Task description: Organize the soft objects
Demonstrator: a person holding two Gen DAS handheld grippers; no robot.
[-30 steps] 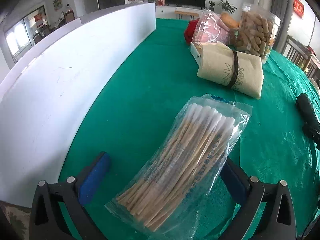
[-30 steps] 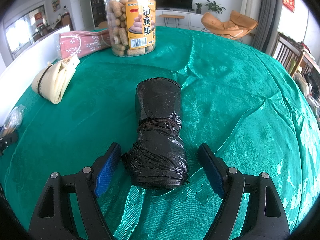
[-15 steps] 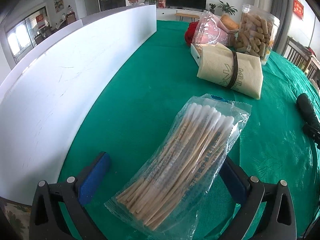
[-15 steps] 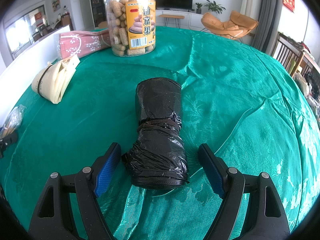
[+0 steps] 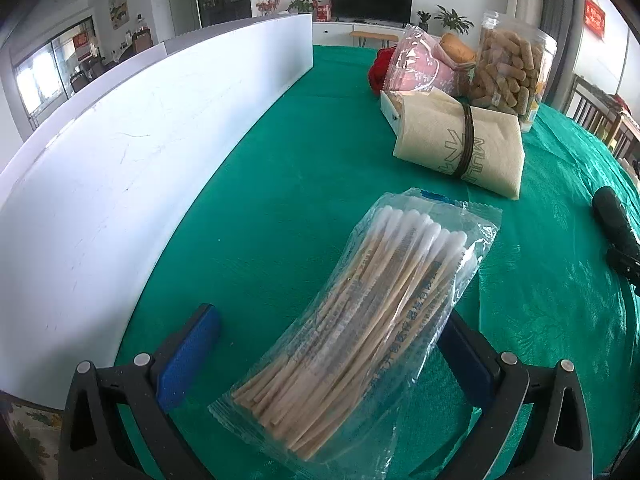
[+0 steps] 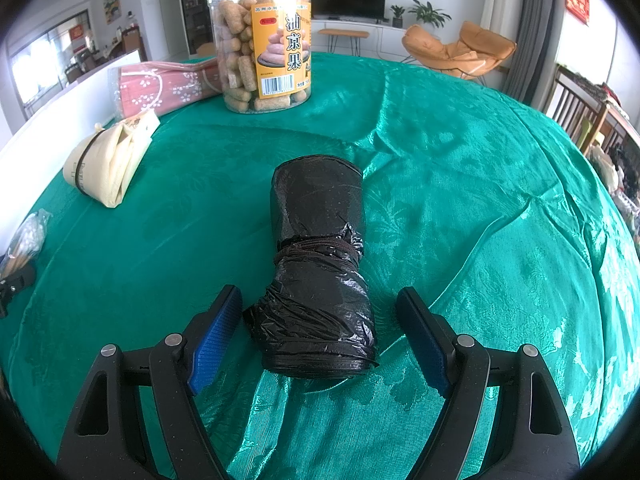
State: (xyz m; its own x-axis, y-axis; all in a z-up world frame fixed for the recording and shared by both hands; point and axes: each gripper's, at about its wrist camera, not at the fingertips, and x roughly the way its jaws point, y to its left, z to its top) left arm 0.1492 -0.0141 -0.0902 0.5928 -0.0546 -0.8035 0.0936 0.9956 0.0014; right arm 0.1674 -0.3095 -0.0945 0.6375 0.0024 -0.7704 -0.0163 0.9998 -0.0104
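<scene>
Swabs first: we see a clear plastic packet of wooden-stemmed cotton swabs (image 5: 360, 320) lying flat on the green satin tablecloth (image 5: 280, 184), running from about six o'clock up toward one o'clock between the two fingers of our left gripper (image 5: 332, 344). Its jaws stand released and wide; the blue pad at eight o'clock is well clear of the packet, while the packet's edge overlaps the dark pad at four o'clock, and we cannot tell whether they touch. A long white board (image 5: 120, 168) stands on edge along the nine o'clock side. Toward one o'clock lies a cream folded cloth bag bound with a dark band (image 5: 460, 148), and behind it a pink flowered plastic pouch (image 5: 416, 68) and a clear plastic jar of brown finger-shaped snacks (image 5: 512, 64).

Our right gripper (image 6: 320, 328) is likewise released, fingers spread wide. A black plastic bag roll tied round its middle with dark cord (image 6: 316, 264) lies on the cloth between them, its long axis pointing at twelve o'clock, its near end level with the fingertips. A gap shows at each pad, narrower on the nine o'clock side. In this view the snack jar stands at eleven o'clock, the cream bag at ten.
</scene>
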